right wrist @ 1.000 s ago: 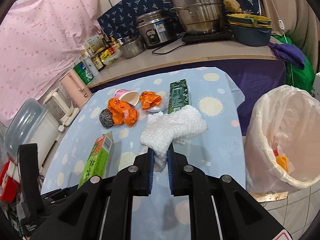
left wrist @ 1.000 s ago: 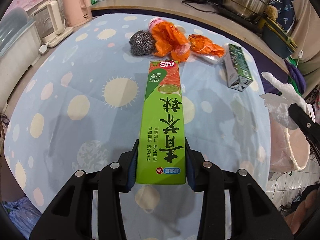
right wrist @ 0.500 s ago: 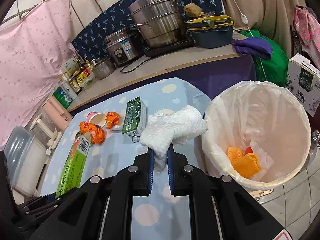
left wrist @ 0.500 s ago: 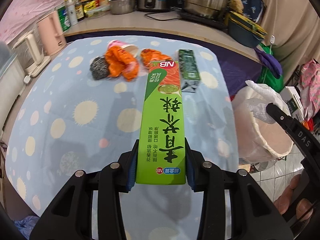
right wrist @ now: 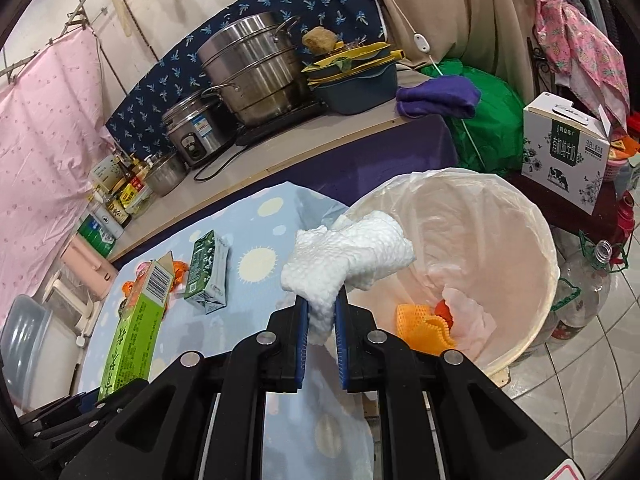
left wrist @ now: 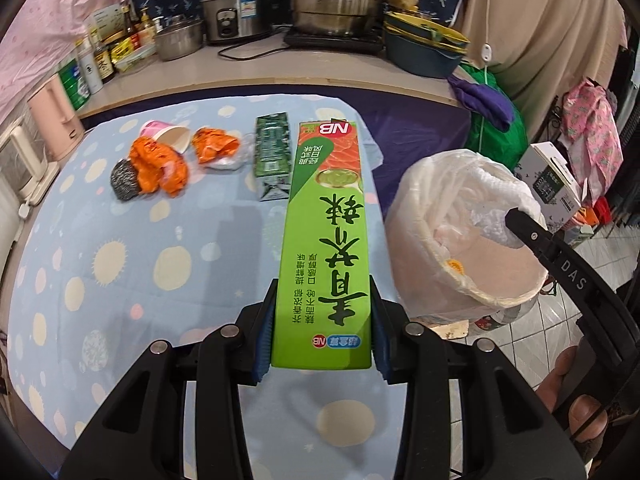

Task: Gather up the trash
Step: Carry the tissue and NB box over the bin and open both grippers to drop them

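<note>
Beside the counter (right wrist: 256, 292) waits the lined bin (right wrist: 516, 216); the right gripper (right wrist: 320, 330), jaws clamped on the paper wad (right wrist: 348, 264), should clear its rim before releasing, while the left gripper (left wrist: 322, 326), jaws clamped on the green box (left wrist: 326, 232), follows.

Glossy cardboard box (left wrist: 326, 240), rough crumpled paper towel (right wrist: 348, 264), thin translucent plastic bin liner (right wrist: 480, 216)

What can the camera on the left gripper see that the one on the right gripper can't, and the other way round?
Only the left wrist view shows the steel scourer, the pink paper cup and a person's hand holding the right gripper.

Only the right wrist view shows the orange mesh at the bottom of the trash bin, and a clear plastic bottle beside it.

Both show the green box clamped in the left gripper, the white paper towel pinched in the right gripper, the dark green carton, and the lined bin.
</note>
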